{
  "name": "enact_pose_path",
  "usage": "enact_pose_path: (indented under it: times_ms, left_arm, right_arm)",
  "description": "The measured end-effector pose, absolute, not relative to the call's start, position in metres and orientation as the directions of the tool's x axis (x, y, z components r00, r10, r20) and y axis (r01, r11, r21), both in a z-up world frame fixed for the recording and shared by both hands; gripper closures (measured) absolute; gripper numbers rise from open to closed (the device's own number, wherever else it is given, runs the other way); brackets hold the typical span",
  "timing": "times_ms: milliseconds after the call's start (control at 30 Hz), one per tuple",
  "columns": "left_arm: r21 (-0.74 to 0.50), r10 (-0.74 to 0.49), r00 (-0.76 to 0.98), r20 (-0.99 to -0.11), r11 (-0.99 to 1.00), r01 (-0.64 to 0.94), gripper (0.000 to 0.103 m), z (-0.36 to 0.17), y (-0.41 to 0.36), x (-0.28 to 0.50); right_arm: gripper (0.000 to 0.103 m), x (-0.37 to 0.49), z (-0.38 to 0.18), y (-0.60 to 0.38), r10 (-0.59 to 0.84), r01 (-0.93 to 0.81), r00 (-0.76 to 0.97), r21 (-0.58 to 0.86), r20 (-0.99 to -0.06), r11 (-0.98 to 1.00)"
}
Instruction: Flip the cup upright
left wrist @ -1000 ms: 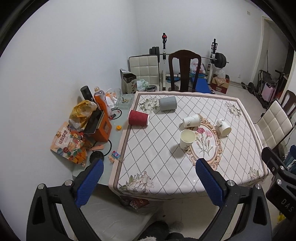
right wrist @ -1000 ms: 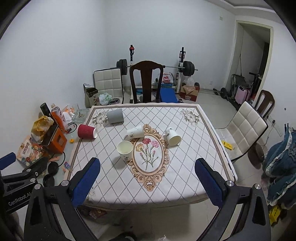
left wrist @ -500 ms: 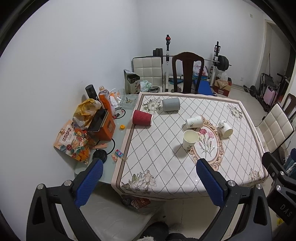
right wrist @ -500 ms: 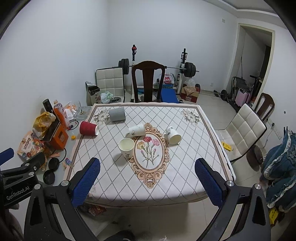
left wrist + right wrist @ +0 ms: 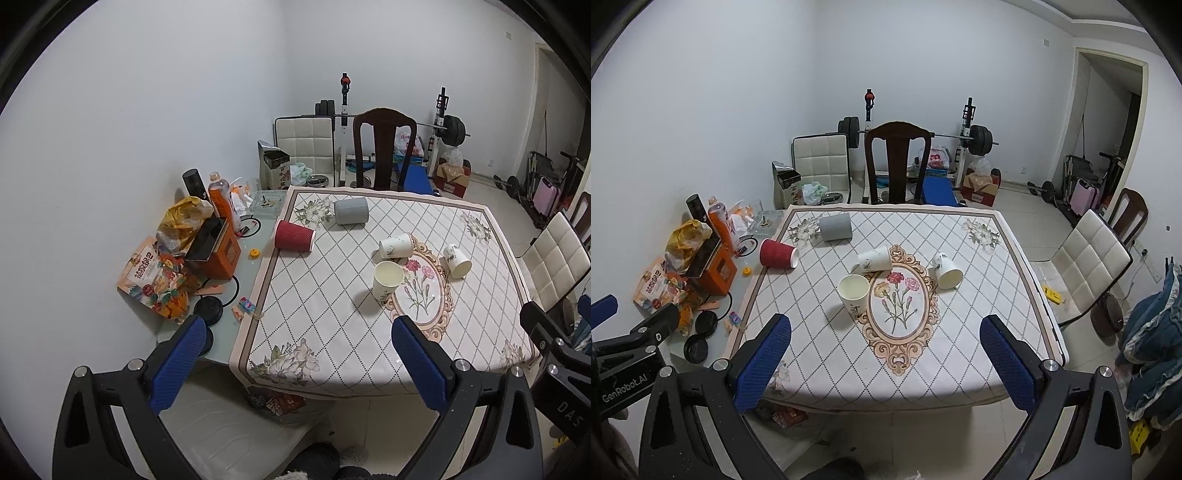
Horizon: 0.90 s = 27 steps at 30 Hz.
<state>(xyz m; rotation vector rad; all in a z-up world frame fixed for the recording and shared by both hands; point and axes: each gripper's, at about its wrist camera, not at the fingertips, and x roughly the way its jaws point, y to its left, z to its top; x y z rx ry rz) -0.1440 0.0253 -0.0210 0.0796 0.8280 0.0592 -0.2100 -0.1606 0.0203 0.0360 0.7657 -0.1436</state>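
Several cups are on the patterned tablecloth (image 5: 960, 350). A white paper cup (image 5: 854, 294) (image 5: 387, 280) stands upright near the middle. A white cup (image 5: 874, 259) (image 5: 396, 246) and another white cup (image 5: 946, 270) (image 5: 457, 260) lie on their sides. A red ribbed cup (image 5: 777, 253) (image 5: 294, 236) lies at the left edge, and a grey cup (image 5: 835, 228) (image 5: 351, 211) lies at the back. My left gripper (image 5: 295, 365) and right gripper (image 5: 886, 362) are both open and empty, held back from the table's near edge.
A cluttered side surface left of the table holds an orange box (image 5: 714, 267), bottles (image 5: 720, 221), snack bags (image 5: 653, 291) and black lids (image 5: 696, 347). A dark wooden chair (image 5: 897, 162) stands behind the table, a white padded chair (image 5: 1086, 258) at the right. Gym weights (image 5: 979, 136) line the back wall.
Both grippers have drawn back and up from the table, so the table looks smaller and lower. The cups have not moved.
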Motion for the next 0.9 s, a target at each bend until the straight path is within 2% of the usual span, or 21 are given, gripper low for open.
enact_pose_path:
  times_ms: [900]
  left_arm:
    - [0.093,0.099,0.642,-0.760,0.995,-0.044,0.000,-0.029,0.022,-0.141]
  right_arm:
    - [0.000,-0.202,0.002,-0.161,-0.085,0.117,0.678,-0.007,-0.730,0.993]
